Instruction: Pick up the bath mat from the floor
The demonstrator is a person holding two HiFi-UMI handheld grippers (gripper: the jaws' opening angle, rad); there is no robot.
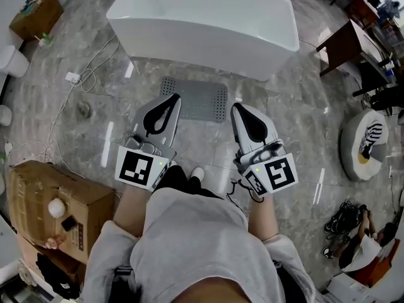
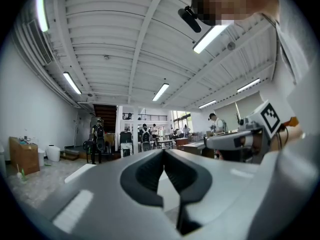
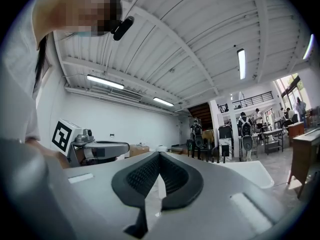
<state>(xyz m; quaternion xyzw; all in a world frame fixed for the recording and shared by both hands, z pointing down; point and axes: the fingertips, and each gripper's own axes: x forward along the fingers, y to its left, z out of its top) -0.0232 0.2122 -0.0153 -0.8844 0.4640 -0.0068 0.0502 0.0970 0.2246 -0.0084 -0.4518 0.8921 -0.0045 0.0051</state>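
1. Mat point(image 1: 201, 100) lies flat on the floor point(image 1: 297, 106), its far edge just beside the tub point(image 1: 202, 24).
2. Left gripper point(image 1: 170, 98) and right gripper point(image 1: 240, 108) are held level, side by side, their tips flanking the mat's near edge. Both pairs of jaws are closed and empty.
3. Open floor lies to the mat's right, and a box point(image 1: 38, 182) stands to the left.

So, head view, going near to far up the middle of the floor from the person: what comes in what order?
Shoe tip → grey bath mat → white bathtub. The shut left gripper and right gripper sit alongside the mat in the picture, so they are left out.
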